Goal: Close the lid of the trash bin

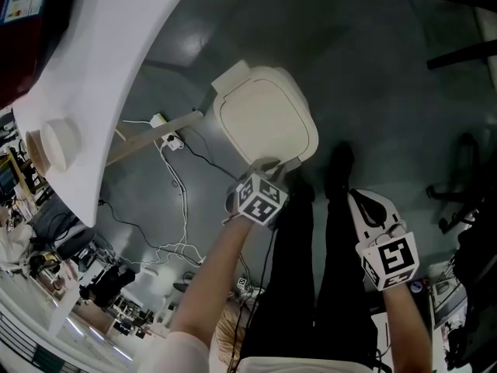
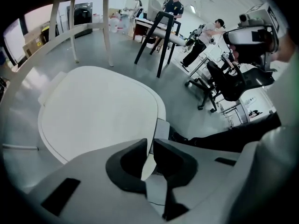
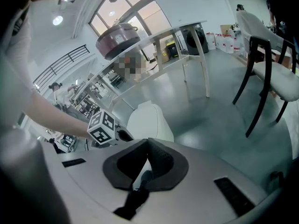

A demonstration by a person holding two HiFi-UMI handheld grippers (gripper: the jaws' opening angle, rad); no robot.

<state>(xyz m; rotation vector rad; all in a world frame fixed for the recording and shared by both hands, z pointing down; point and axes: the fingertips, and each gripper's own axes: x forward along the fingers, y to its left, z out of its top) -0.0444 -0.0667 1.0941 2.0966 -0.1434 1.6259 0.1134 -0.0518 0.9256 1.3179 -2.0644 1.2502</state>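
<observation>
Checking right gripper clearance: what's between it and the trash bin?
Head view: only the person's dark shoe lies between the right gripper and the trash bin; the rest of that stretch is bare floor.

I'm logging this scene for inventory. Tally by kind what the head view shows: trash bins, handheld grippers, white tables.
Trash bin: 1
Grippers: 2, the left gripper and the right gripper
White table: 1
Total: 4
</observation>
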